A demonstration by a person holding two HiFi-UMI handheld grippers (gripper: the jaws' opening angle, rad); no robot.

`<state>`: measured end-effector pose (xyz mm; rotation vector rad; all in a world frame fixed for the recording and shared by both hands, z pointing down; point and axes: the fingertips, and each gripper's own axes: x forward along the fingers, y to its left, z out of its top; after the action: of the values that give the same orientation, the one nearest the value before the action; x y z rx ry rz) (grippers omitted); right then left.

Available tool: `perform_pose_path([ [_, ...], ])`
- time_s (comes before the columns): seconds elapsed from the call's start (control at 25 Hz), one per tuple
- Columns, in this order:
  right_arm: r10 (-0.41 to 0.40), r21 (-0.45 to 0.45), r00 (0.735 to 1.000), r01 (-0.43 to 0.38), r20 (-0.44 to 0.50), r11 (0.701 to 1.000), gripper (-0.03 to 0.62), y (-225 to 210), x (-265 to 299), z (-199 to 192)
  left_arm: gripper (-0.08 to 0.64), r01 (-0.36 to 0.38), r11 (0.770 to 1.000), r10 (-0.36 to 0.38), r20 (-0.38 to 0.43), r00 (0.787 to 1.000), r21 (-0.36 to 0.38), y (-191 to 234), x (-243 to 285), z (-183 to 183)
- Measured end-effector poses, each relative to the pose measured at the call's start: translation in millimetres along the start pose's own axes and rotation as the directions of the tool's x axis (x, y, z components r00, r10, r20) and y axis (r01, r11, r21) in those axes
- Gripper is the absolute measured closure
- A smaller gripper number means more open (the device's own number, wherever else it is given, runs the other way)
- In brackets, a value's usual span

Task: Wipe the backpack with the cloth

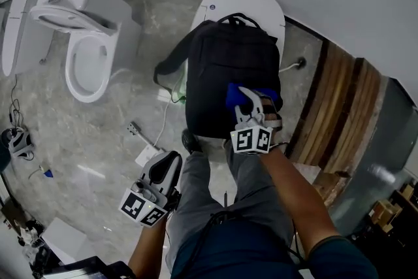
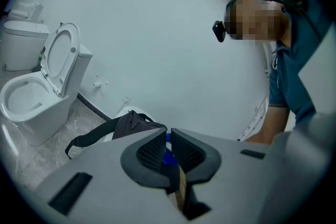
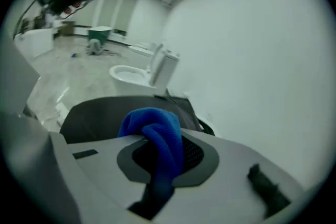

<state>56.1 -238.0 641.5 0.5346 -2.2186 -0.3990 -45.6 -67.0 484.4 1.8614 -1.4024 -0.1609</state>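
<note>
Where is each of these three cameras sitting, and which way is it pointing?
Head view: on the person's head, facing steeply down at the black backpack on a closed toilet; legs, forearms, left gripper and right gripper show.
Left gripper view: on the left gripper, looking along its closed jaws toward the backpack, wall and open toilet; the person's torso shows.
Right gripper view: on the right gripper, looking past the blue cloth in its jaws across the backpack.
Shared: all three see the backpack.

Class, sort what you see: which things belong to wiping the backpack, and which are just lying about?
Job: backpack; blue cloth; right gripper, clamped on the cloth.
Lying about: open toilet; wooden slats; left gripper, shut, off the backpack.
</note>
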Motion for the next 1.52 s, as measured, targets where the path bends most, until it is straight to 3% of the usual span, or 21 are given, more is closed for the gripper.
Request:
perform_pose_path([
  [0.08,0.119,-0.181,0.989,-0.103,0.084,0.978,0.552,35.4,30.9,47.3,0.526,0.000,1.000,0.000,0.003,1.000,0.003,-5.0,6.9,1.8],
  [0.16,0.188,-0.256,0.979,-0.161,0.084,0.953,0.552,47.1,63.2,72.4,0.526,-0.006,1.000,0.006,0.009,1.000,0.006,-8.7,11.4,4.6],
  [0.32,0.222,-0.127,0.974,-0.215,0.039,0.968,0.552,1.1,125.6,81.1,0.526,-0.035,0.999,0.035,0.015,0.999,0.004,-5.3,10.6,4.4],
  [0.44,0.249,-0.080,0.965,-0.256,-0.084,0.963,0.552,-42.1,152.1,48.4,0.526,-0.053,0.999,0.053,0.016,0.998,-0.001,-0.8,8.2,2.1],
  [0.52,0.188,-0.117,0.960,-0.216,-0.208,0.969,0.552,-76.3,156.1,-1.7,0.526,-0.058,0.998,0.058,0.016,0.998,-0.005,-0.6,7.6,1.3],
  [0.6,0.114,-0.067,0.958,-0.136,-0.262,0.988,0.552,-113.4,145.7,-61.7,0.526,-0.056,0.998,0.056,0.016,0.998,-0.005,-2.1,8.5,2.0],
  [0.68,0.033,0.092,0.973,-0.012,-0.230,0.996,0.552,-153.6,113.4,-101.3,0.526,-0.051,0.999,0.051,0.016,0.999,-0.004,-2.2,10.0,3.4],
  [0.72,-0.006,0.208,0.977,0.051,-0.213,0.977,0.552,-169.9,91.7,-113.5,0.526,-0.048,0.999,0.048,0.015,0.999,-0.004,-1.4,10.6,3.5],
  [0.8,-0.043,0.424,0.974,0.137,-0.224,0.895,0.552,-176.9,53.7,-143.5,0.526,-0.045,0.999,0.045,0.004,0.999,-0.004,0.3,11.5,1.6],
  [0.84,-0.020,0.526,0.975,0.137,-0.222,0.839,0.552,-163.3,39.5,-159.6,0.526,-0.043,0.999,0.043,-0.003,0.999,-0.003,0.1,12.4,0.2],
  [0.88,0.025,0.637,0.980,0.108,-0.197,0.763,0.552,-140.2,27.8,-172.8,0.526,-0.038,0.999,0.038,-0.010,0.999,-0.002,-1.1,14.5,-0.4],
  [0.96,0.106,0.829,0.988,0.034,-0.112,0.558,0.552,-85.3,6.2,-187.6,0.526,-0.022,1.000,0.023,-0.020,1.000,0.007,-5.0,22.3,1.4],
  [1.04,0.117,0.927,0.991,0.011,-0.059,0.375,0.557,-42.2,-18.7,-193.4,0.526,-0.008,1.000,0.009,-0.024,1.000,0.016,-8.3,30.2,4.6],
  [1.08,0.108,0.953,0.993,0.013,-0.047,0.301,0.557,-26.8,-31.5,-194.9,0.526,-0.003,1.000,0.003,-0.025,1.000,0.018,-9.5,33.5,5.5],
  [1.12,0.113,0.969,0.993,0.018,-0.047,0.246,0.557,-12.0,-42.9,-196.6,0.526,0.002,1.000,-0.002,-0.029,1.000,0.019,-10.8,36.3,5.6],
  [1.16,0.139,0.976,0.989,0.025,-0.057,0.217,0.557,3.7,-52.3,-199.1,0.526,0.007,1.000,-0.006,-0.034,0.999,0.021,-12.2,39.0,5.3],
  [1.24,0.213,0.976,0.974,0.037,-0.084,0.214,0.557,31.7,-66.3,-205.6,0.526,0.017,1.000,-0.016,-0.045,0.999,0.024,-16.0,43.7,4.0],
  [1.28,0.238,0.974,0.967,0.036,-0.090,0.225,0.557,39.1,-71.7,-207.3,0.526,0.023,0.999,-0.022,-0.048,0.999,0.025,-18.4,45.8,3.7],
  [1.4,0.253,0.952,0.963,0.015,-0.096,0.304,0.557,39.9,-75.8,-202.3,0.526,0.031,0.999,-0.030,-0.045,0.999,0.028,-21.8,48.8,5.1],
  [1.44,0.258,0.953,0.961,0.014,-0.096,0.303,0.557,42.1,-75.0,-202.3,0.526,0.030,0.999,-0.029,-0.042,0.999,0.027,-22.1,47.8,4.9],
  [1.52,0.288,0.973,0.953,0.030,-0.097,0.229,0.557,55.4,-76.8,-209.1,0.526,0.031,0.999,-0.030,-0.040,0.999,0.026,-25.2,45.0,4.5],
])
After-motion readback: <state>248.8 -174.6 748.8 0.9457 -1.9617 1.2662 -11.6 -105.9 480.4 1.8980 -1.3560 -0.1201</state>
